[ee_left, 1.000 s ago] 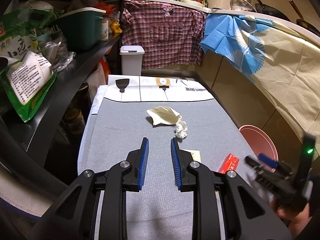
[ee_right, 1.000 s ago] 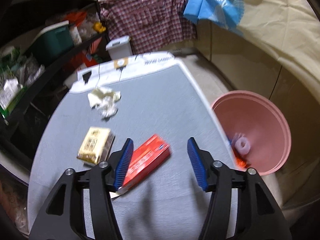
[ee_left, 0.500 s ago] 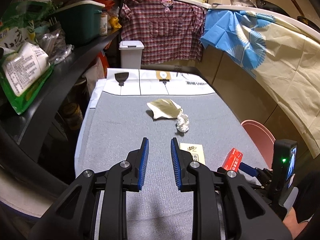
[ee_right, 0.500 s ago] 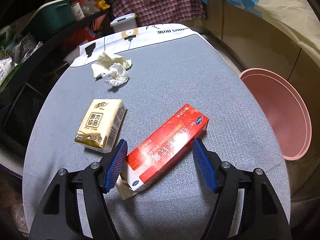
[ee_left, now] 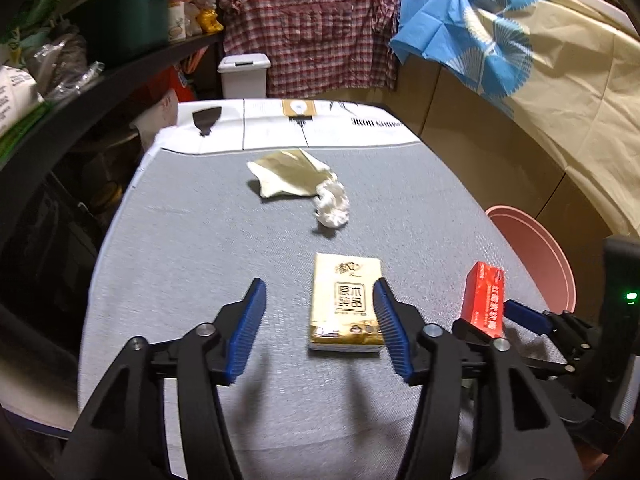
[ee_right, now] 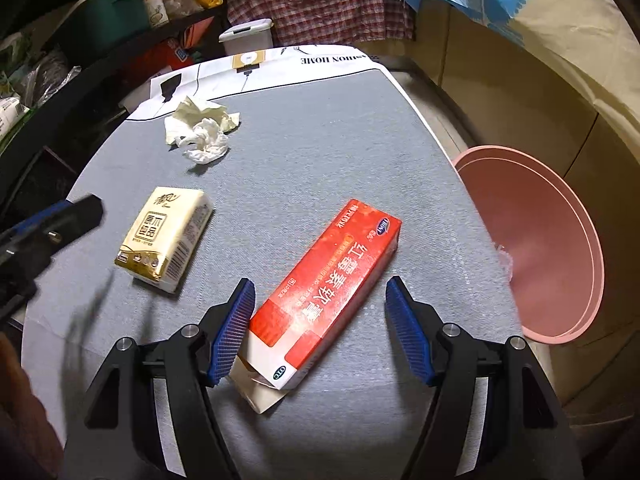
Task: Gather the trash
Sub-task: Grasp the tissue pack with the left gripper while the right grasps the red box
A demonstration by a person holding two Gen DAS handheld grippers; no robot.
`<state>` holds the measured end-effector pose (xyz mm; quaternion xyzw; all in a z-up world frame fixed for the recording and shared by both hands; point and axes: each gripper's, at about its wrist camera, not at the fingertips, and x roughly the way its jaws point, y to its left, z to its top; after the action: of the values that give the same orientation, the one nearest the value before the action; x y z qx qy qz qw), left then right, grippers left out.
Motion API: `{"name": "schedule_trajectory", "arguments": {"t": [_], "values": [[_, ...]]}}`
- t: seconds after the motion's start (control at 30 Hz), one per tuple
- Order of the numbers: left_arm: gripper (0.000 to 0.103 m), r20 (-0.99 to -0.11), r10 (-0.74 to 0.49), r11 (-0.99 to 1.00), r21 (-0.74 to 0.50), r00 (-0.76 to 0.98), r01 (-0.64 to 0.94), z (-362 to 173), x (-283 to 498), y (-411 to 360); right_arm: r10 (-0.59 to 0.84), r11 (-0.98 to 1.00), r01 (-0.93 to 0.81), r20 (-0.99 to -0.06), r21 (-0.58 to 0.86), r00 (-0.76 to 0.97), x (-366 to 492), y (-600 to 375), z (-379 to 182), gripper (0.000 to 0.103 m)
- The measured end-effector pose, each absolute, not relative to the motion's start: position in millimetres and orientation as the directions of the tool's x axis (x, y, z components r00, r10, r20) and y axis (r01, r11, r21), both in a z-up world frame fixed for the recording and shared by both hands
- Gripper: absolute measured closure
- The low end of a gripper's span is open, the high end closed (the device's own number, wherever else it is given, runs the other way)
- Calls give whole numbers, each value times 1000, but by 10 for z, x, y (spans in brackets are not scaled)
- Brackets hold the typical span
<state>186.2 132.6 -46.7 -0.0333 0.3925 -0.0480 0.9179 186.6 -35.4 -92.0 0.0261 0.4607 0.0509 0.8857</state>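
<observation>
Left tongs (ee_left: 320,322) are opening around the cream tissue pack (ee_left: 346,302); right tongs (ee_right: 320,326) gape, untouching, astride the red cardboard box (ee_right: 328,292).

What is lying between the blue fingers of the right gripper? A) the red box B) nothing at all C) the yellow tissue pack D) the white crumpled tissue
A: in the right wrist view the red box lies on the grey table between the open fingers of the right gripper; neither pad presses it.
</observation>
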Motion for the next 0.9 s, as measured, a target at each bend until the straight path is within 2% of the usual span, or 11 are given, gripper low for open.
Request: {"name": "schedule_trajectory", "arguments": {"t": [0.27,0.33,0.6,0.73,0.83,0.9], "values": [[44,-779,-96,995,-83,619,49,-790,2030,1156,105,994,-62,-818,84,565,1862,-494,-932,36],[40,-779,-99,995,-85,619,52,-823,2055,1139,97,995,-54,-821,81,563,1867,-535,-935,36],[40,-793,-83,996,-56,604,64,-889,2102,1023,82,997,-50,-826,65,557,1862,-618,-970,39],[40,-800,-83,997,-59,594,59,-918,2121,1026,78,997,-42,-825,66,560,1864,-662,-963,46],[41,-804,-83,996,-59,589,60,-932,2129,1027,79,997,-41,-823,68,562,1866,-691,-954,57],[46,-804,-87,996,-65,588,60,-931,2128,1034,83,997,-42,-823,72,562,1870,-700,-953,68]]}}
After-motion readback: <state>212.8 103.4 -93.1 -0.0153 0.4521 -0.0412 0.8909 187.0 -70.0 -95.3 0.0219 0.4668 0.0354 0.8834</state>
